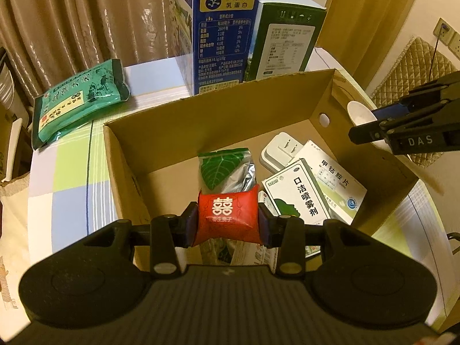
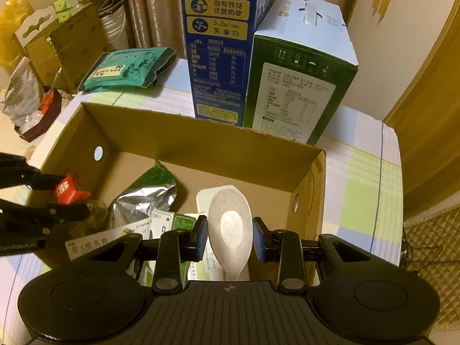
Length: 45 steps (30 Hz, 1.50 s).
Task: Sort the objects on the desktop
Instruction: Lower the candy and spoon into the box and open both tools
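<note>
My left gripper (image 1: 228, 222) is shut on a small red candy packet (image 1: 227, 211) with white characters, held over the near part of an open cardboard box (image 1: 201, 120). My right gripper (image 2: 230, 238) is shut on a white speckled spoon (image 2: 230, 218), bowl pointing forward, above the box's right half. The left wrist view catches the right gripper (image 1: 365, 123) with the spoon (image 1: 359, 112) over the box's right wall. Inside the box lie a green-leaf foil pouch (image 1: 225, 169), a white plug adapter (image 1: 280, 152) and white medicine boxes (image 1: 299, 198).
Behind the box stand a tall blue milk carton (image 2: 218, 43) and a green carton (image 2: 299, 72). A teal packet (image 1: 80, 100) lies on the checked tablecloth (image 1: 69, 184) at the back left. Cardboard boxes and bags (image 2: 57, 37) crowd the floor on the left.
</note>
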{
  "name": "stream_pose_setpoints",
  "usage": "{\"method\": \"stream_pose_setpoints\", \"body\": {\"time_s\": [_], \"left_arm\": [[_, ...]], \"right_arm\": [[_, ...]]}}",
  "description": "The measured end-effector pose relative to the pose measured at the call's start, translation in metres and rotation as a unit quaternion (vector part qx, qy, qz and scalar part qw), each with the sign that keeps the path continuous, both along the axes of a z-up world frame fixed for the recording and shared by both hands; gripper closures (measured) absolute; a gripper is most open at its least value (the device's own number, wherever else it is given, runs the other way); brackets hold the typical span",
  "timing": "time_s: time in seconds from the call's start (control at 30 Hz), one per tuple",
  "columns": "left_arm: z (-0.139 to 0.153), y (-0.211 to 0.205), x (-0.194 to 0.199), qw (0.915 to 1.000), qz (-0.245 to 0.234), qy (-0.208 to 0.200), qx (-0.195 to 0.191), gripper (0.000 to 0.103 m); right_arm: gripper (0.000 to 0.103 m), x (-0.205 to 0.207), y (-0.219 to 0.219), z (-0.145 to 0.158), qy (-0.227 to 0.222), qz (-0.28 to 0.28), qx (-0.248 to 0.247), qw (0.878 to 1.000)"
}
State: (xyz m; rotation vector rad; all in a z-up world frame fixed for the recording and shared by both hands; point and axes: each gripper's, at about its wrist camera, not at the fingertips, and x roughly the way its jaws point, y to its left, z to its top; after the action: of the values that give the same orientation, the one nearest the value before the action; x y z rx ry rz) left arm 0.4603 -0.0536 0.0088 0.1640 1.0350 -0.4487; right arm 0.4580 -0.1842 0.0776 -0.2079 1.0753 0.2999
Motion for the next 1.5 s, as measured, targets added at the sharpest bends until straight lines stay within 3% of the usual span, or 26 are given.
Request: {"method": "stream_pose_setpoints", "body": {"time_s": [0.8,0.93,1.0,1.03,1.17,1.3,1.5], "left_arm": [[-0.026,0.001,0.022,0.9997,0.017,0.016,-0.005,0.066],[-0.029,0.002,0.024,0.9995,0.026,0.015,-0.003,0.059],[-0.029,0.004,0.026,0.9993,0.035,0.014,-0.001,0.050],[-0.029,0.005,0.026,0.9992,0.039,0.012,-0.001,0.047],[-0.029,0.009,0.027,0.9990,0.043,0.012,0.000,0.047],[-0.031,0.011,0.026,0.9989,0.046,0.011,-0.002,0.047],[-0.028,0.013,0.021,0.9988,0.048,0.007,-0.004,0.045]], "right_arm": [[0.073,0.023,0.007,-0.023,0.015,-0.006,-0.009,1.000],[0.073,0.027,0.007,-0.028,0.029,-0.014,0.001,0.999],[0.060,0.029,0.005,-0.029,0.028,-0.025,0.009,0.999],[0.058,0.029,0.005,-0.029,0.026,-0.024,0.010,0.999],[0.055,0.030,0.004,-0.029,0.022,-0.026,0.009,0.999],[0.040,0.030,0.003,-0.028,0.017,-0.029,0.012,0.999],[0.025,0.023,0.002,-0.024,0.012,-0.033,0.018,0.999]]}}
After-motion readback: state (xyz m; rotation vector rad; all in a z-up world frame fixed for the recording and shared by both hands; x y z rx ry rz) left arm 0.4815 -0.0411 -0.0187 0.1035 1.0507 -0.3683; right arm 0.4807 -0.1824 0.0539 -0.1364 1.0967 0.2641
